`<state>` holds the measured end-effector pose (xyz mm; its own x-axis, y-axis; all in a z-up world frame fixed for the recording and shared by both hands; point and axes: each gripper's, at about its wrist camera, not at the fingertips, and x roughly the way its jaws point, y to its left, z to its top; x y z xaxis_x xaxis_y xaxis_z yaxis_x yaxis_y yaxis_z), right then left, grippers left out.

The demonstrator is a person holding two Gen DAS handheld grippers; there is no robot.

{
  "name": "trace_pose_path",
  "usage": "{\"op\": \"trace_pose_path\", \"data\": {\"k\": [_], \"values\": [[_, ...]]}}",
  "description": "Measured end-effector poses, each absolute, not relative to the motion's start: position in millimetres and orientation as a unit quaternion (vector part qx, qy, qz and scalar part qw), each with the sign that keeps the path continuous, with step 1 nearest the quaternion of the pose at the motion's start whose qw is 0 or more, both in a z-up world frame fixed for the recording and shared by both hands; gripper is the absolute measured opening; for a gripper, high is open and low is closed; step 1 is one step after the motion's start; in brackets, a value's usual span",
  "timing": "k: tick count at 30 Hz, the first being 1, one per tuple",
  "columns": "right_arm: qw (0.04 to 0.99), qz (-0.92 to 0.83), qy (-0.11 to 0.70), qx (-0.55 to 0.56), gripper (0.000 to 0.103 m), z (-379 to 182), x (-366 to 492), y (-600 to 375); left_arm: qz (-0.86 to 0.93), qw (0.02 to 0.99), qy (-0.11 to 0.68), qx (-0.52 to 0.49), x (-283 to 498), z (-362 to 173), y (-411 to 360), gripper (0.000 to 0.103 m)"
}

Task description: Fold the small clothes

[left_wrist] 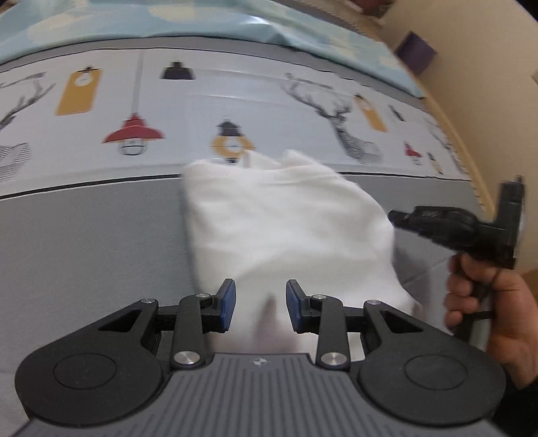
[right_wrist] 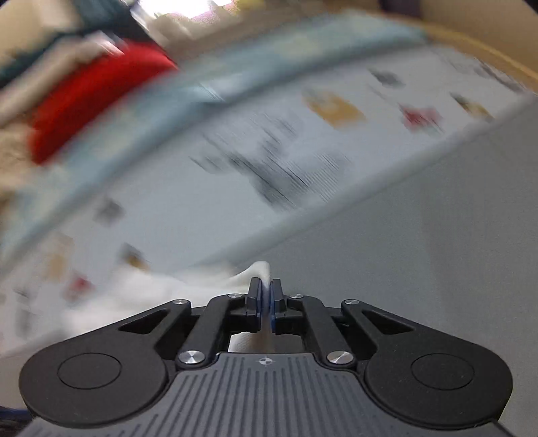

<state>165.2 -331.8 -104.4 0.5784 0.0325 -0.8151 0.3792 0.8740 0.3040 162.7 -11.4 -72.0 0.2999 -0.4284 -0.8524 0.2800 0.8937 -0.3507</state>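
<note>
A white garment (left_wrist: 285, 228) lies partly folded on the grey bedsheet (left_wrist: 84, 242). My left gripper (left_wrist: 259, 311) is open, its blue pads on either side of the garment's near edge, holding nothing. My right gripper (left_wrist: 396, 218) comes in from the right, its tips at the garment's right edge. In the right wrist view the right gripper (right_wrist: 266, 301) is shut on a fold of the white garment (right_wrist: 255, 272), which trails off to the left. That view is heavily blurred.
The sheet has a printed band of lamps and deer (left_wrist: 339, 117). A light blue cloth (left_wrist: 201, 20) lies at the far side. A red cloth (right_wrist: 94, 97) sits far left in the right wrist view. A beige wall (left_wrist: 477, 67) runs along the right.
</note>
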Motion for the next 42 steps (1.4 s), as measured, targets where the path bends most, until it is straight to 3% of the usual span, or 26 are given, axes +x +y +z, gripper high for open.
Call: {"op": "trace_pose_path", "data": {"k": [6,8,9,10,11,13,16,18,23,26,30,32,34,36,40,42], "values": [[0.915,-0.033,0.341,0.214,0.009,-63.2,133.9,-334.9,-0.211,0.771,0.600,-0.026,159.5,-105.8,-34.6,0.036],[0.906,0.069,0.361,0.212,0.022,-64.3,128.9,-324.2,-0.186,0.758,0.625,-0.014,161.1,-119.8,-35.6,0.036],[0.884,0.114,0.400,0.212,0.041,-73.1,130.2,-318.1,-0.184,0.757,0.626,-0.022,162.6,-119.4,-34.4,0.036],[0.858,0.137,0.456,0.191,0.047,-87.7,132.5,-310.2,-0.182,0.758,0.625,-0.035,164.4,-116.6,-32.2,0.037],[0.843,0.125,0.501,0.149,0.045,-101.5,132.8,-303.3,-0.179,0.762,0.620,-0.053,166.4,-112.9,-28.2,0.037],[0.837,0.075,0.533,0.092,0.055,-115.7,130.3,-302.0,-0.168,0.772,0.606,-0.093,170.9,-105.5,-18.1,0.042],[0.860,0.060,0.483,0.153,0.052,-97.8,128.4,-319.5,-0.131,0.790,0.584,-0.138,176.4,-100.2,-4.8,0.061],[0.870,0.060,0.457,0.176,0.053,-91.9,126.0,-325.8,-0.117,0.789,0.584,-0.151,179.3,-104.4,-1.2,0.063],[0.813,0.066,0.535,0.218,0.057,-124.6,140.3,-320.5,-0.121,0.775,0.592,-0.185,189.8,-129.0,4.9,0.068],[0.802,0.049,0.544,0.241,0.064,-133.1,145.5,-314.6,-0.126,0.771,0.593,-0.198,192.7,-143.1,7.4,0.068],[0.806,0.054,0.536,0.247,0.061,-132.8,154.5,-305.4,-0.138,0.772,0.586,-0.203,197.9,-153.4,5.6,0.066],[0.810,0.061,0.530,0.241,0.049,-132.0,158.4,-299.8,-0.145,0.777,0.582,-0.191,202.1,-153.5,1.5,0.060],[0.812,0.064,0.526,0.245,0.035,-130.9,161.8,-298.2,-0.152,0.782,0.578,-0.176,207.1,-151.1,-1.3,0.044],[0.818,0.060,0.512,0.257,0.023,-125.7,164.8,-299.3,-0.155,0.796,0.560,-0.171,211.9,-139.6,1.5,0.035],[0.854,0.084,0.428,0.284,0.018,-96.2,171.9,-290.9,-0.160,0.849,0.477,-0.160,216.6,-94.8,16.3,0.034],[0.882,0.093,0.382,0.258,0.022,-78.9,174.6,-275.9,-0.149,0.876,0.431,-0.159,217.0,-75.9,29.0,0.042]]}}
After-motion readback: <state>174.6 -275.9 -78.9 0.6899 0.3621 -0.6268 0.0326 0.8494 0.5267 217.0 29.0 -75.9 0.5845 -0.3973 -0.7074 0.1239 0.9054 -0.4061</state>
